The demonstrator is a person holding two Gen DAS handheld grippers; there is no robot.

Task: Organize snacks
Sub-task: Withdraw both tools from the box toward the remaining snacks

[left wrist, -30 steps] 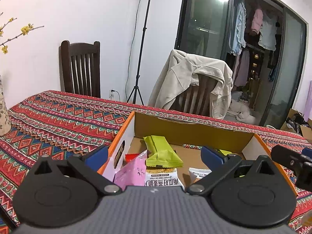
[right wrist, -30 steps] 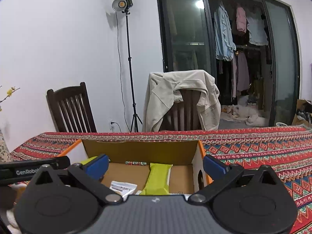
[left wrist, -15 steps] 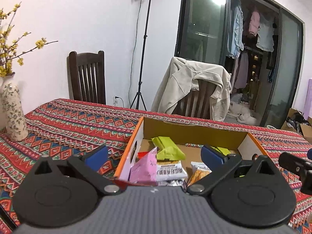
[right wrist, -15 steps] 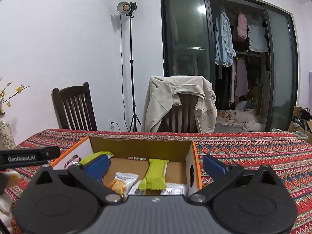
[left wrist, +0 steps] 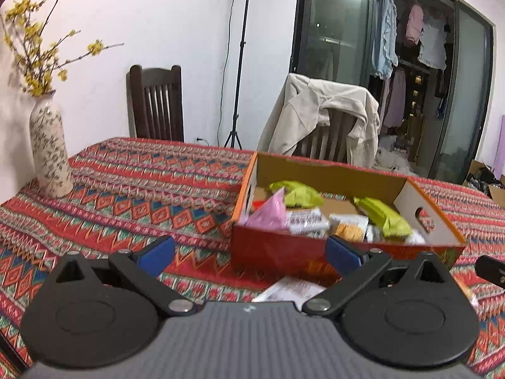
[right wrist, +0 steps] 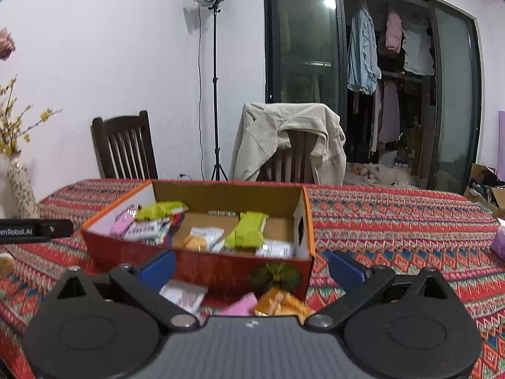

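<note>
An open orange cardboard box [left wrist: 274, 249] [right wrist: 227, 271] sits on the patterned tablecloth. It holds green packets [left wrist: 296, 194] [right wrist: 247, 229], a pink packet [left wrist: 268, 214] and several white and orange packets. My left gripper [left wrist: 249, 254] is open and empty, in front of the box's near wall. My right gripper [right wrist: 251, 267] is open and empty, also in front of the box. Loose packets lie on the cloth before the box: a white one [right wrist: 183, 295] [left wrist: 288, 289], a pink one [right wrist: 241, 304] and an orange one [right wrist: 282, 304].
A patterned vase [left wrist: 50, 148] with yellow flowers stands at the table's left edge. Two chairs stand behind the table, one draped with a beige jacket [right wrist: 287, 139]. A light stand [right wrist: 216, 94] is behind. A purple packet [right wrist: 498, 241] lies at the far right.
Both grippers have pulled back and risen away from the box, so its near wall and the loose packets in front now show. Both stay open.
</note>
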